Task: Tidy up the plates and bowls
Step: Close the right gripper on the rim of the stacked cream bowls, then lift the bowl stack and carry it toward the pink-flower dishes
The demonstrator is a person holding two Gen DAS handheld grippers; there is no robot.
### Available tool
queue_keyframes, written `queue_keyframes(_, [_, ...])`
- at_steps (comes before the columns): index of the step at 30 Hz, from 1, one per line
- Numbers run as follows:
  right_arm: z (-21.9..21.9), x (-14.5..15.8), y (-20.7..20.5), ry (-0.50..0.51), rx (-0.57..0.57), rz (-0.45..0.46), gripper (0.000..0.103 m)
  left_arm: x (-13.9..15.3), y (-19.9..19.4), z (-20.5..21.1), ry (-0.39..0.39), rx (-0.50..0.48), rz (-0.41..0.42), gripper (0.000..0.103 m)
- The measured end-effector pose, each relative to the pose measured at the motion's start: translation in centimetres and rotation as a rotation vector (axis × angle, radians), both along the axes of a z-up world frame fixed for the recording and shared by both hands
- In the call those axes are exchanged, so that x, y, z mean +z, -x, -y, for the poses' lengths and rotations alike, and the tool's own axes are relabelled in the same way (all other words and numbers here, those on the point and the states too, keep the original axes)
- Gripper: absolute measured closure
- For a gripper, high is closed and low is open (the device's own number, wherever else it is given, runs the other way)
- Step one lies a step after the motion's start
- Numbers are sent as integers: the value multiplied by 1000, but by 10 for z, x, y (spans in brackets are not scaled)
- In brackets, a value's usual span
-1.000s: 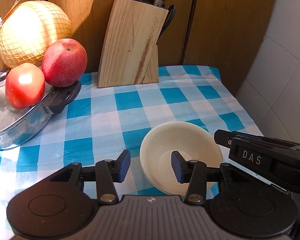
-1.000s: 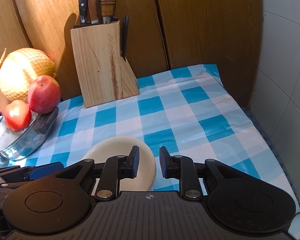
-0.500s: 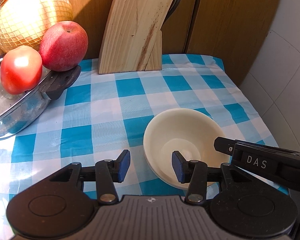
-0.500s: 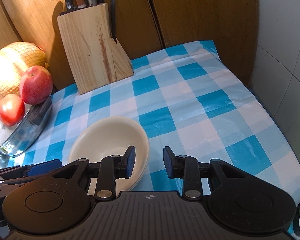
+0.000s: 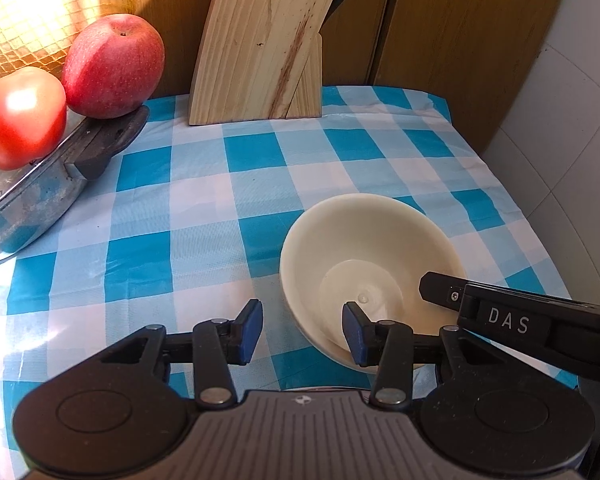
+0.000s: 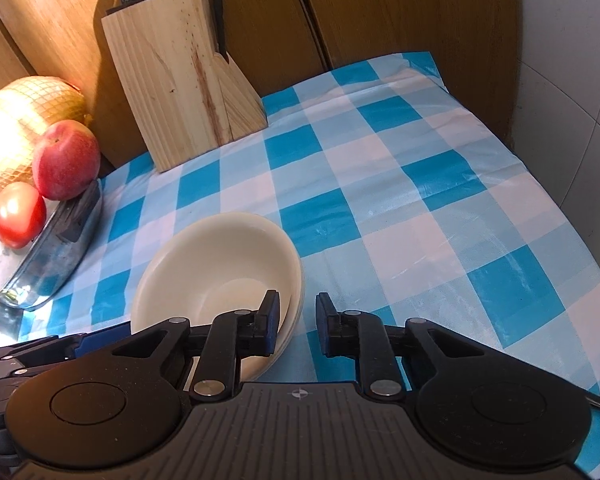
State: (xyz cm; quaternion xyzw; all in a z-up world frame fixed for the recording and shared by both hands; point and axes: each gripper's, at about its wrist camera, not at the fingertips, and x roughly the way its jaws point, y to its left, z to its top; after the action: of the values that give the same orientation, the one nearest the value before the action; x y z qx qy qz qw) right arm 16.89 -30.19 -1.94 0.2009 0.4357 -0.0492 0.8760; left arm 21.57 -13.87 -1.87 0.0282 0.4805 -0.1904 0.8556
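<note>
A cream bowl (image 5: 372,248) rests on the blue-and-white checked cloth; a second rim under it suggests two nested bowls (image 6: 220,264). My left gripper (image 5: 302,332) is open, and the bowl's near-left rim lies between its blue pads. My right gripper (image 6: 298,322) is open with a narrower gap. It straddles the bowl's right rim, with its left finger (image 6: 270,320) inside the bowl and its right finger outside. The right gripper's black body (image 5: 500,320) reaches over the bowl from the right in the left wrist view.
A wooden knife block (image 6: 180,88) stands against the wood panel at the back. At the left, a steel lidded pan (image 5: 40,196) carries a tomato (image 5: 20,116), a red apple (image 5: 112,64) and a netted yellow fruit (image 6: 24,120). A tiled wall (image 6: 572,80) bounds the right side.
Both grippers have moved forward and down onto the bowl, which now looks larger. The right gripper's gap widened, then narrowed around the rim. The left gripper's gap is unchanged.
</note>
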Motion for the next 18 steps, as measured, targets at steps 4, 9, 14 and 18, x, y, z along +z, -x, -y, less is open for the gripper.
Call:
queue_keyframes(4, [0, -5, -4, -31, 13, -13, 85, -8, -3, 4, 15, -13, -51, 67])
queue_keyframes(9, [-1, -6, -3, -55, 30, -11, 86, -12, -1, 11, 7, -39, -70, 70])
queue_keyframes(14, [2, -6, -3, -63, 20, -16, 86, -9, 2, 11, 19, -49, -58, 70])
queue_keyframes(18, [2, 3, 2, -51, 24, 20, 86, 1, 8, 12, 17, -58, -7, 70])
